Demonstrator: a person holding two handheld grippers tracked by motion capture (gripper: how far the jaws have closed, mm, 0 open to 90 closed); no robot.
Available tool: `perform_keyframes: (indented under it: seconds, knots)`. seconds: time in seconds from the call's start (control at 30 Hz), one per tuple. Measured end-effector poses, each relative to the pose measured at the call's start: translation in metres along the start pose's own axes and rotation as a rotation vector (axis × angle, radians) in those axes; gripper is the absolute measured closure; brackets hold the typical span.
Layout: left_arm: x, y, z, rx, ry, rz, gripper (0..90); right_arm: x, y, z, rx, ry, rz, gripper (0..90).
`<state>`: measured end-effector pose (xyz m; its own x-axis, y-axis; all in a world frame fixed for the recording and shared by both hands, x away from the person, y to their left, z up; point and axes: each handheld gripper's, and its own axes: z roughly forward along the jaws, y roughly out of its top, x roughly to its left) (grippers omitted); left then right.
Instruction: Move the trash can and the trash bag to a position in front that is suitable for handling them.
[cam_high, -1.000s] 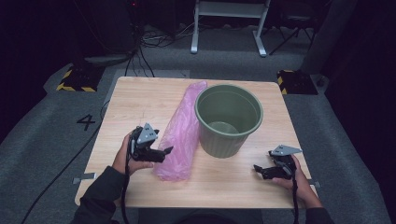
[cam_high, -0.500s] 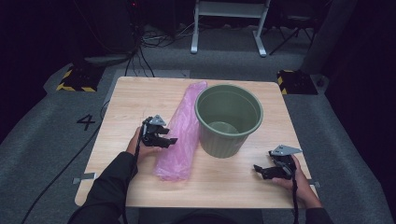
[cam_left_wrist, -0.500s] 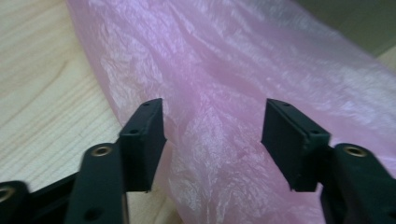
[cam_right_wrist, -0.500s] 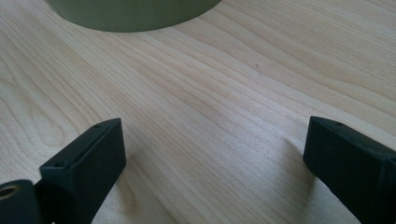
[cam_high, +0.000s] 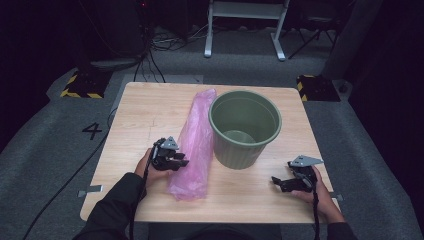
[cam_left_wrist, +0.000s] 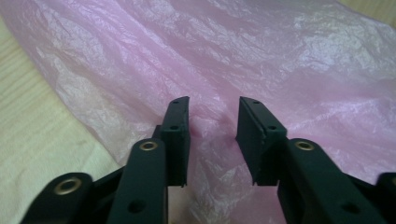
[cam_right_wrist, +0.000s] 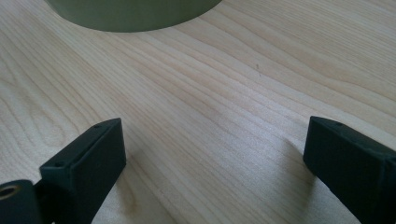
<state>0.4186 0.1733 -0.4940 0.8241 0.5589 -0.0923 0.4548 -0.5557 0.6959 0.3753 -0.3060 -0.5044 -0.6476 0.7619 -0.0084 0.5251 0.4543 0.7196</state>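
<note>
Left claw: jaws just closing, part-spread over pink bag, not yet pinched; bin unlined; right claw spread, idle.

A pale wooden table is set on grey carpet marked with a black 4, with a white metal frame, cables and two hazard-striped blocks seen against darkness behind.
</note>
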Motion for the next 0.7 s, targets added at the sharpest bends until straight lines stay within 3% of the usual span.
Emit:
perform_keyframes:
  seconds: [0.17, 0.43, 0.57, 0.63, 0.67, 0.7]
  knots:
    - [-0.01, -0.01, -0.008, 0.004, -0.032, 0.018, 73.5, 0.0, 0.0, 0.0, 0.0, 0.0, 0.0, 5.7]
    - [-0.027, -0.03, -0.03, -0.029, -0.069, 0.016, 72.0, 0.0, 0.0, 0.0, 0.0, 0.002, -0.001, 5.7]
    - [-0.031, -0.035, -0.04, -0.057, -0.045, -0.006, 61.3, 0.0, 0.0, 0.0, 0.0, 0.001, -0.001, 5.8]
    - [-0.028, -0.033, -0.043, -0.075, -0.003, -0.045, 35.1, 0.0, 0.0, 0.0, 0.0, 0.003, -0.002, 5.8]
    - [-0.025, -0.032, -0.045, -0.091, 0.027, -0.071, 35.1, 0.0, 0.0, 0.0, 0.0, 0.003, -0.002, 5.8]
    - [-0.022, -0.03, -0.046, -0.102, 0.06, -0.088, 28.1, 0.0, 0.0, 0.0, 0.0, 0.003, -0.003, 5.8]
